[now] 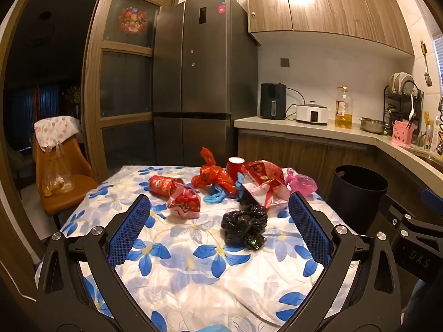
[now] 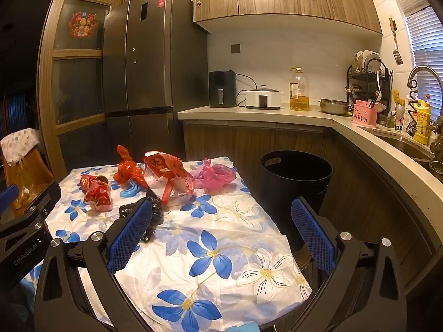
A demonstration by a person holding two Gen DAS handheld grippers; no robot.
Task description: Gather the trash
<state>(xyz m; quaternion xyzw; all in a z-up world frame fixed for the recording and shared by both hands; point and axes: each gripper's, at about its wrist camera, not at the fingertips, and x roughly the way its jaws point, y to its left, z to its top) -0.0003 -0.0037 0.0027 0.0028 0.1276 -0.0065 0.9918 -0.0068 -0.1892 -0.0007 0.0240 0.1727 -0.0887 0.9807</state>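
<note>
Trash lies on a table with a blue-flowered cloth (image 1: pixel 193 262): a crumpled black bag (image 1: pixel 243 225), a red-and-pink wrapper (image 1: pixel 184 203), a red can on its side (image 1: pixel 163 184), an orange-red bag (image 1: pixel 211 178), a red cup (image 1: pixel 235 166), a red-and-white bag (image 1: pixel 263 182), a pink bag (image 1: pixel 301 184) and a blue glove (image 1: pixel 217 195). A black bin (image 1: pixel 360 191) stands right of the table. My left gripper (image 1: pixel 218 210) is open and empty, above the cloth near the black bag. My right gripper (image 2: pixel 221 218) is open and empty over the table's right part; the bin (image 2: pixel 296 182) is beyond it.
An orange chair (image 1: pixel 63 179) with a plastic bag stands left of the table. A dark fridge (image 1: pixel 199 83) is behind it. The L-shaped counter (image 2: pixel 304 116) holds an air fryer, cooker, oil bottle, bowl, dish rack and sink (image 2: pixel 409 146) at right.
</note>
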